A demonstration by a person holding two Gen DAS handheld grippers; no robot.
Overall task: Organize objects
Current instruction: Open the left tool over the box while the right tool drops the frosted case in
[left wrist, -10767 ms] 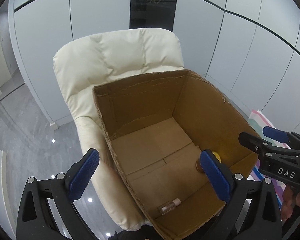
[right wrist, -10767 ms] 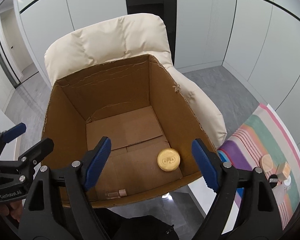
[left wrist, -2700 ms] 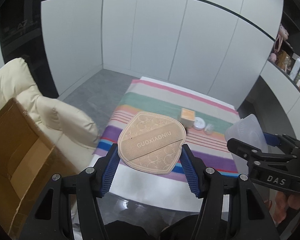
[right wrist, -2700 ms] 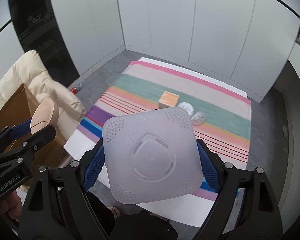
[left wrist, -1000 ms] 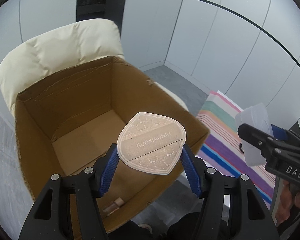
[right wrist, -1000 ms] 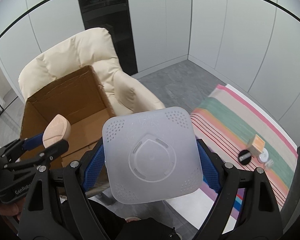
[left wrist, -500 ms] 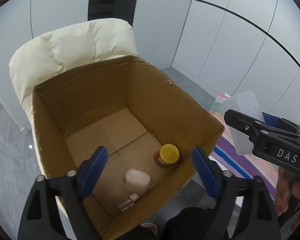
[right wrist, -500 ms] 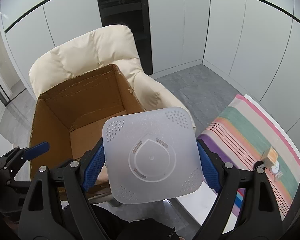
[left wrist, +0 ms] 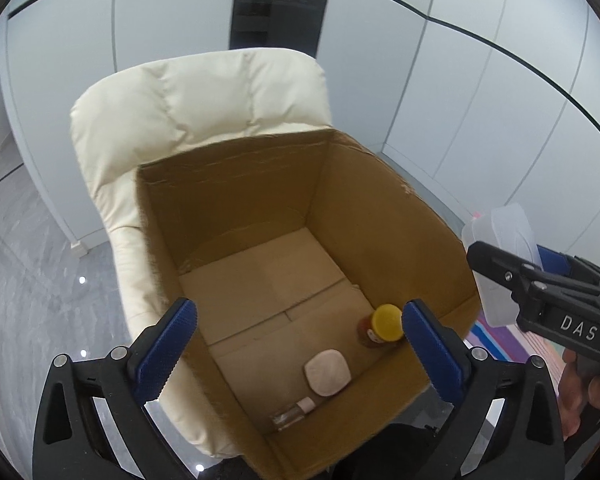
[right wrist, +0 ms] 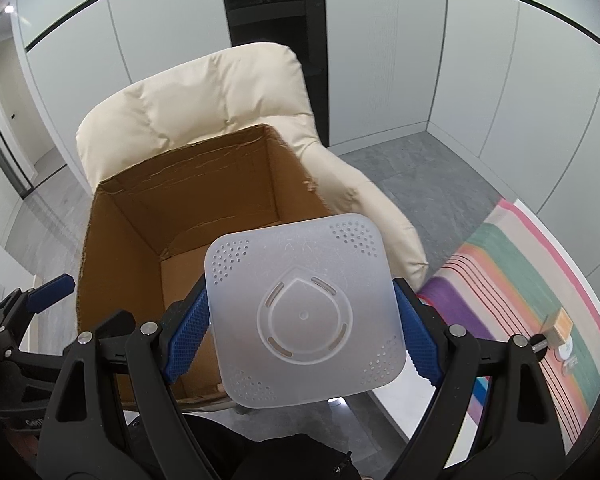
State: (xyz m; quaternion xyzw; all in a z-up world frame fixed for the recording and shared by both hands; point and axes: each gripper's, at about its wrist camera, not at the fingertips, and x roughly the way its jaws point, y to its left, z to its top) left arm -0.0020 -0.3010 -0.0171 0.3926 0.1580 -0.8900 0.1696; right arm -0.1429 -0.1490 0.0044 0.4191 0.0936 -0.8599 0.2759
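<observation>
An open cardboard box (left wrist: 380, 216) (right wrist: 140, 216) rests on a cream armchair (left wrist: 188, 92) (right wrist: 188, 100). On its floor lie a beige powder puff (left wrist: 327, 372), a yellow-capped bottle (left wrist: 382, 325) and a small clear vial (left wrist: 294, 411). My left gripper (left wrist: 296, 352) hovers over the box's near side, its jaws opening wide with nothing between them. My right gripper (right wrist: 303, 324) is shut on a frosted white square lid (right wrist: 303, 312) (left wrist: 504, 248), held just right of the box's rim.
A striped cloth (right wrist: 540, 280) covers the table at right, carrying a small tan box (right wrist: 558, 326) and a white round item (right wrist: 568, 350). Grey floor and white wall panels surround the chair. A hand (left wrist: 584, 396) grips the right tool's handle.
The left jaws opened and the beige powder puff dropped to the box floor. Both grippers shifted over toward the box, the right one still carrying the lid.
</observation>
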